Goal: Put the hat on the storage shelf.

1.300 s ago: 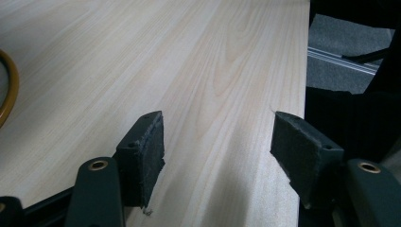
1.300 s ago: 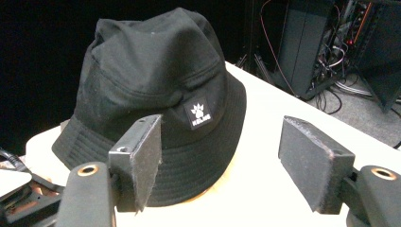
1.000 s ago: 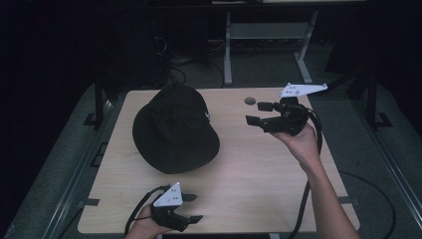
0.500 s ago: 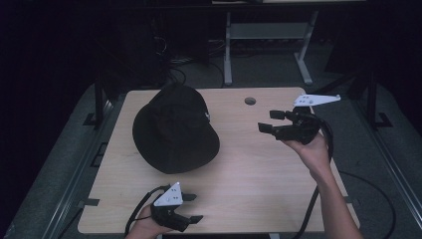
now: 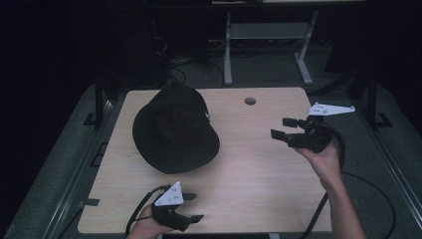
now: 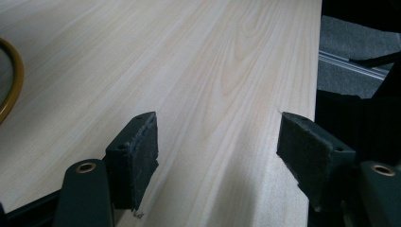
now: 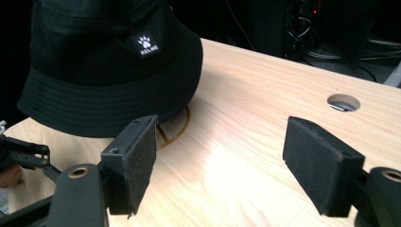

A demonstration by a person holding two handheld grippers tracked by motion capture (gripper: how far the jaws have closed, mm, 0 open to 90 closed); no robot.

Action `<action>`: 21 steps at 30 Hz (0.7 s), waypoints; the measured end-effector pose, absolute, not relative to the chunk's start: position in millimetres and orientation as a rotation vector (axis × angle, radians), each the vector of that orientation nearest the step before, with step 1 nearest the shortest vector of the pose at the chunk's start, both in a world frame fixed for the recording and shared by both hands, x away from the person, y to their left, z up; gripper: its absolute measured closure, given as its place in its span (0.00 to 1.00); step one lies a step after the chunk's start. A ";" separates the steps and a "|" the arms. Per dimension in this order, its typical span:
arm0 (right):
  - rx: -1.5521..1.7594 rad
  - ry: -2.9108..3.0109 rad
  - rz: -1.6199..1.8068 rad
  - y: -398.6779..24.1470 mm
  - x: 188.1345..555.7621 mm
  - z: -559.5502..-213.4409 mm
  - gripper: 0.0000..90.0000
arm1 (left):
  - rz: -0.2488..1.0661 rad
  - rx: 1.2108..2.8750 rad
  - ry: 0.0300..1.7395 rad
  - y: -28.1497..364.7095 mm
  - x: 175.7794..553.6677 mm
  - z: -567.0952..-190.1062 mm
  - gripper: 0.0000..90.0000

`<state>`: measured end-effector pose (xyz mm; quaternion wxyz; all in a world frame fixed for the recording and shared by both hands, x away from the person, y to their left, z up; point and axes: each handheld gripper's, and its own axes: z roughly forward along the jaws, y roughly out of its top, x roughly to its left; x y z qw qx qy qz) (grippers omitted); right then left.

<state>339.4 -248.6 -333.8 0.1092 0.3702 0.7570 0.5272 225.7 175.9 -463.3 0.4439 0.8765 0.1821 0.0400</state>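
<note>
The black bucket hat (image 5: 175, 130) sits left of centre in the high view (a paw label shows in the right gripper view). The right gripper (image 5: 283, 128), jaws apart and empty, points at it from mid-right, well apart. The left gripper (image 5: 194, 208), at the bottom edge, also gapes empty.

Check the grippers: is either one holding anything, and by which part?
Nothing is held. The left gripper and right gripper are both open and empty; the black hat lies untouched on the table.
</note>
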 end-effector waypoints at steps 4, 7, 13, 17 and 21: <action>1.106 2.214 1.550 -256.9 336.1 -338.7 0.29 | 0.100 2.164 0.462 176.9 226.1 -462.8 0.32; 1.122 2.207 1.547 -262.9 333.8 -343.1 0.29 | 0.101 2.162 0.466 177.7 226.5 -462.3 0.32; 1.162 2.186 1.540 -277.0 328.3 -354.9 0.28 | 0.112 2.152 0.493 181.2 228.0 -461.7 0.31; 1.195 2.171 1.556 -285.3 323.2 -362.0 0.27 | 0.115 2.155 0.491 181.8 229.0 -461.7 0.31; 1.212 2.160 1.563 -293.0 317.7 -368.7 0.26 | 0.117 2.154 0.496 181.0 229.1 -462.6 0.31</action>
